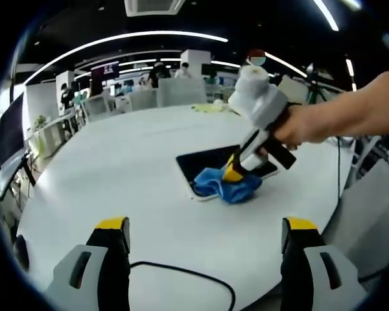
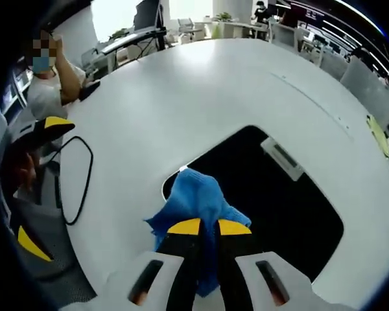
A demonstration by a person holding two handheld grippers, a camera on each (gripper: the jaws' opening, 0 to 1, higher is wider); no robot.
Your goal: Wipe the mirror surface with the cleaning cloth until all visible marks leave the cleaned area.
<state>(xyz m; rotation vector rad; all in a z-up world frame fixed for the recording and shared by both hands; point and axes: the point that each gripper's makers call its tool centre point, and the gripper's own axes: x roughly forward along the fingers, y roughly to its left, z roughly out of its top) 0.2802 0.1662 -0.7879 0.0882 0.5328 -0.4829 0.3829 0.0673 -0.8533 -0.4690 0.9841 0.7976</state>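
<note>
White round surface point(image 1: 136, 168) carried our dark rectangular mirror point(image 2: 272, 194); our right gripper point(image 2: 209, 228) pinched the blue cleaning cloth point(image 2: 198, 197) on its corner, while our left gripper point(image 1: 207, 227) hung wide open, well apart.

The flat rectangular mirror point(image 2: 292, 207) has a glossy, glass-smooth face, dark with reflection. The crumpled blue cleaning cloth point(image 2: 198, 204) is soft, matt fabric in folds. The broad white surface point(image 2: 201, 97) looks smooth with a faint satin sheen. The right tongs point(image 2: 209, 228) are matt black plastic with yellow tips; the left tongs point(image 1: 207, 227) look alike. A thin black cable point(image 1: 181, 272) looks rubbery.
</note>
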